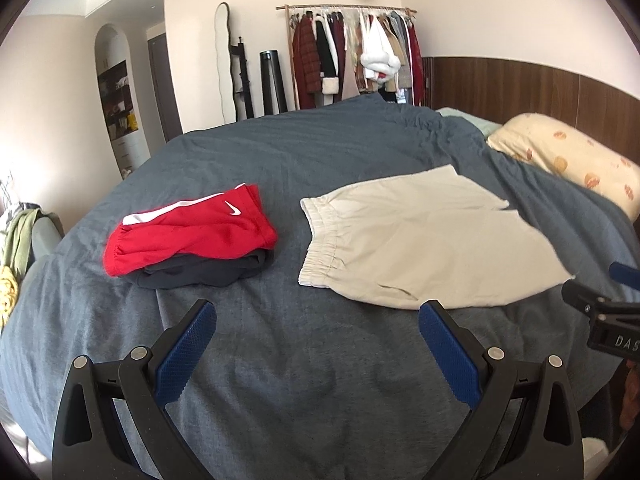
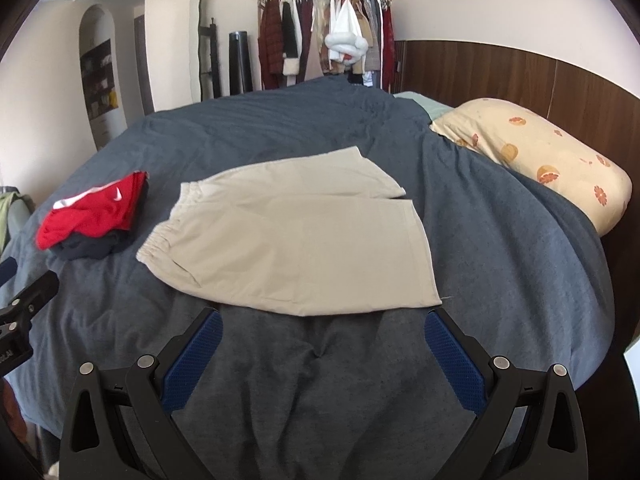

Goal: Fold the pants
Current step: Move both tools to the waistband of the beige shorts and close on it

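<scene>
I see both claws gaping wide, empty: left claw (image 1: 316,344), right claw (image 2: 322,350). Beige shorts (image 2: 296,240) lie flat on the bed (image 2: 500,240); folded red shorts (image 2: 92,212) at ten o'clock.

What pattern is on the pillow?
Orange citrus slices on pale yellow pillow, clearest in right wrist view.

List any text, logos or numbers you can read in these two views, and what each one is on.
"DAS", cut off at the frame edge: white letters on the right gripper's black body, seen in the left wrist view.
Nike swoosh, a logo with no letters: white, on the folded red shorts.
White lettering on the left gripper's body in the right wrist view: cut off, unreadable.
Nothing readable on the beige shorts.
</scene>
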`<state>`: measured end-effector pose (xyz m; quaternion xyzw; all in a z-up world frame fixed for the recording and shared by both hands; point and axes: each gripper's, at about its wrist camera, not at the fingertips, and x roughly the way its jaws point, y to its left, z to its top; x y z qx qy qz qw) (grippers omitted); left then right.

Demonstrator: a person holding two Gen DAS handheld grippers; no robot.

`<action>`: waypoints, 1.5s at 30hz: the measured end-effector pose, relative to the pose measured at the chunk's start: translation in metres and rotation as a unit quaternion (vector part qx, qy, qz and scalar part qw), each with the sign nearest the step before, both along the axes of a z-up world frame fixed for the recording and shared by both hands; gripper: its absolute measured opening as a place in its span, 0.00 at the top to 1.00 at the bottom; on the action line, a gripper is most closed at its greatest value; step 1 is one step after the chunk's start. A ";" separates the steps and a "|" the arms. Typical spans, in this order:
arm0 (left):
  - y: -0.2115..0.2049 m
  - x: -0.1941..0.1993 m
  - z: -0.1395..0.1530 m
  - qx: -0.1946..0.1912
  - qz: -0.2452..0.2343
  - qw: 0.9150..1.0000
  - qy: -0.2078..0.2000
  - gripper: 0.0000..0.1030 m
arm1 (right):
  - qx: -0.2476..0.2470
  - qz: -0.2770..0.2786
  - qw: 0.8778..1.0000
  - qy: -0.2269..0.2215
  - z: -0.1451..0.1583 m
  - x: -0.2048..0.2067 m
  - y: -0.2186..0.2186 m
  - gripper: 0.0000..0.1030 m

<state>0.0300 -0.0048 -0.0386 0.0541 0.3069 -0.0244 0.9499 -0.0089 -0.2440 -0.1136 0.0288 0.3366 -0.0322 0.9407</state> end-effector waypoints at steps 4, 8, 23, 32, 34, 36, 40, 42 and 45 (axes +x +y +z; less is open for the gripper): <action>-0.004 0.009 -0.010 0.016 -0.013 1.000 0.000 0.05 | -0.017 0.000 1.000 0.017 -0.011 0.010 -0.001 0.01; -0.010 0.019 -0.020 0.037 -0.034 0.999 0.004 0.07 | -0.030 0.006 0.999 0.038 -0.020 0.022 -0.005 0.01; -0.034 0.063 -0.064 0.111 -0.116 0.986 0.041 0.15 | -0.177 0.036 0.981 0.078 -0.057 0.054 -0.002 0.06; -0.047 0.088 -0.092 0.155 -0.168 0.971 0.076 0.19 | -0.234 0.046 0.967 0.089 -0.077 0.073 -0.005 0.10; -0.049 0.093 -0.097 0.159 -0.171 0.969 0.084 0.19 | -0.238 0.047 0.965 0.096 -0.081 0.076 -0.007 0.11; -0.050 0.099 -0.101 0.160 -0.175 0.967 0.094 0.19 | -0.239 0.042 0.965 0.100 -0.083 0.077 -0.010 0.12; -0.055 0.109 -0.109 0.172 -0.176 0.964 0.098 0.19 | -0.236 0.037 0.965 0.107 -0.088 0.081 -0.013 0.16; -0.057 0.112 -0.109 0.176 -0.177 0.964 0.094 0.20 | -0.238 0.036 0.964 0.110 -0.089 0.082 -0.015 0.20; -0.060 0.117 -0.108 0.184 -0.178 0.963 0.079 0.21 | -0.236 0.029 0.965 0.107 -0.089 0.083 -0.019 0.20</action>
